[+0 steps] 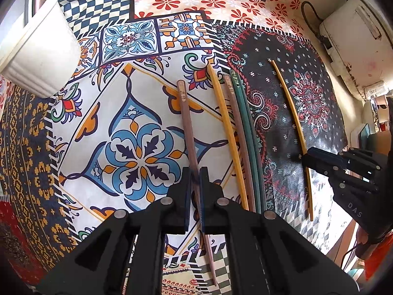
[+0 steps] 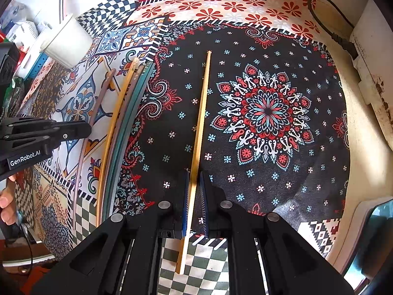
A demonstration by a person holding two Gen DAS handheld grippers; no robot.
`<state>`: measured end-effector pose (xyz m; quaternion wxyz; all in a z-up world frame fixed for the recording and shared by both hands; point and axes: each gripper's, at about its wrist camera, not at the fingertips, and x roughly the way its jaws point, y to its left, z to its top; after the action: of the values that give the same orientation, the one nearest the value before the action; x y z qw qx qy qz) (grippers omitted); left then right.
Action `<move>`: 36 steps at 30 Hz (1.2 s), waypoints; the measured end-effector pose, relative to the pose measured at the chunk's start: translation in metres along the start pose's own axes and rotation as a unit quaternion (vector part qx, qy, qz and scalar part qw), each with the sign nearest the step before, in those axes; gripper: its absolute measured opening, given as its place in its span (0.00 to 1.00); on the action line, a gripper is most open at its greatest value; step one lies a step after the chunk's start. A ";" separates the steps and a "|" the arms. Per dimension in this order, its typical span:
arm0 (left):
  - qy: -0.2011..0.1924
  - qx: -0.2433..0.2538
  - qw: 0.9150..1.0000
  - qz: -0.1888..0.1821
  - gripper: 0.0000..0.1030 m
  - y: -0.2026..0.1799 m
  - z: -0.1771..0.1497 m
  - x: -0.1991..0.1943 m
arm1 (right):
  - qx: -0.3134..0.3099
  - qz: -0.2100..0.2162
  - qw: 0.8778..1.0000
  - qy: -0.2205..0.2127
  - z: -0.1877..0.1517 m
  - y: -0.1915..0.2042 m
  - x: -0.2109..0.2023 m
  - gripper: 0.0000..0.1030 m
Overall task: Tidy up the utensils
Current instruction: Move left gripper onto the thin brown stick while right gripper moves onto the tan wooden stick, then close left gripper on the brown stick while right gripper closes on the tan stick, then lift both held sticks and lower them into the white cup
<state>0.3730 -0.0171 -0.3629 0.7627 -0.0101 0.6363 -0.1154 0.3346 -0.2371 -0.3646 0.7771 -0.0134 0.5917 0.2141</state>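
Observation:
My left gripper [image 1: 195,179] is shut on a brown chopstick [image 1: 188,125] that lies along the patterned tablecloth. To its right lie a yellow chopstick [image 1: 227,132], another brown one [image 1: 239,135] and two green ones [image 1: 248,132] side by side. My right gripper [image 2: 194,182] is shut on a separate yellow chopstick [image 2: 202,113] on the black part of the cloth; this gripper also shows in the left wrist view [image 1: 341,169]. The left gripper appears in the right wrist view [image 2: 81,129].
A white ribbed cup [image 1: 39,54] stands at the far left of the cloth, also in the right wrist view [image 2: 67,43]. A white appliance [image 1: 353,46] with a black cable [image 2: 329,22] sits at the right edge.

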 end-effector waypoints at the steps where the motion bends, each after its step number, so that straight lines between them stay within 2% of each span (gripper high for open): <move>1: 0.000 0.002 1.000 0.003 0.08 -0.001 0.003 0.000 | 0.000 0.000 1.000 0.000 0.005 0.000 0.002 0.08; 8: -0.012 0.011 1.000 0.013 0.09 -0.004 0.027 0.004 | 0.014 0.007 1.000 0.003 0.023 -0.002 0.004 0.08; 15: -0.014 0.005 1.000 -0.009 0.09 0.005 0.043 0.007 | 0.010 -0.003 1.000 0.000 0.045 0.009 0.011 0.08; 21: -0.005 -0.004 0.999 -0.036 0.08 0.018 0.049 0.006 | 0.008 -0.010 1.000 0.016 0.071 0.023 0.026 0.05; 29: -0.020 0.003 1.000 -0.005 0.05 0.009 0.044 -0.006 | 0.029 0.005 0.999 -0.036 0.078 0.032 0.003 0.05; 36: -0.086 0.000 0.996 -0.004 0.05 0.008 0.017 -0.056 | 0.021 0.013 0.996 -0.089 0.071 0.047 -0.028 0.05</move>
<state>0.3816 -0.0008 -0.3070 0.8140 -0.0227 0.5685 -0.1175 0.3768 -0.1838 -0.3068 0.8236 0.0297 0.5249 0.2127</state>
